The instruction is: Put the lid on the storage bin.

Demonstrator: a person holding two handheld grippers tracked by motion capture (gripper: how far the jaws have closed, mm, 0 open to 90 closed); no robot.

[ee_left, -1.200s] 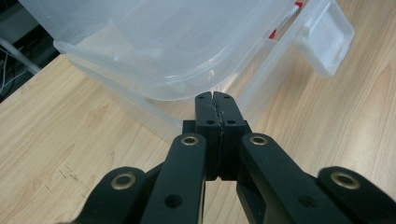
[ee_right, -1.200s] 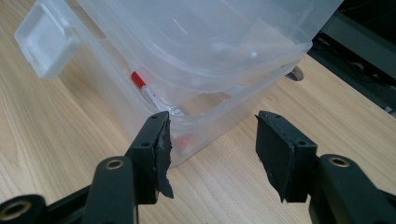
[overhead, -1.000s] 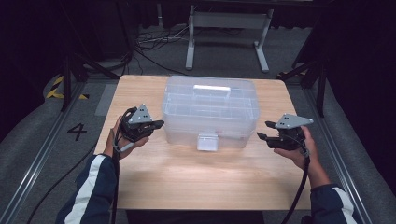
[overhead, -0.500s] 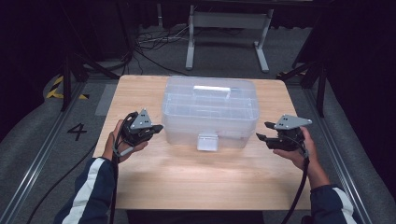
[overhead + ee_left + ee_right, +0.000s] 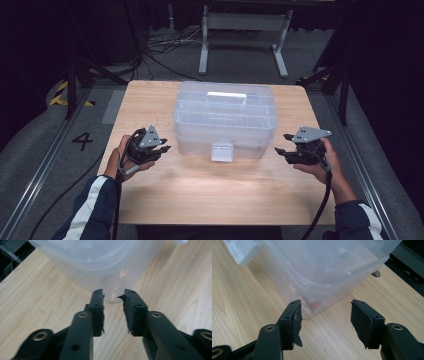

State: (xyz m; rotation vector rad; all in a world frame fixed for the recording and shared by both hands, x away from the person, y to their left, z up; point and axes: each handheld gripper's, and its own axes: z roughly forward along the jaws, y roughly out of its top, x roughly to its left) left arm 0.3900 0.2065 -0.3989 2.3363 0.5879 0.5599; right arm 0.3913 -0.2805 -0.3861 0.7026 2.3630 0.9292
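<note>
Box (image 5: pixel 225 117) contents blurry thru plastic, left gripper (image 5: pixel 113 298) fingers just spreading, right gripper (image 5: pixel 325 315) spread.

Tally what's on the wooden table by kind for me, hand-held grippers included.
Clear plastic lidded storage box: 1
White latch on the box front: 1
Hand-held black two-jaw grippers: 2, left gripper and right gripper, both with jaws open and empty, each beside the box
Total: 4
</note>
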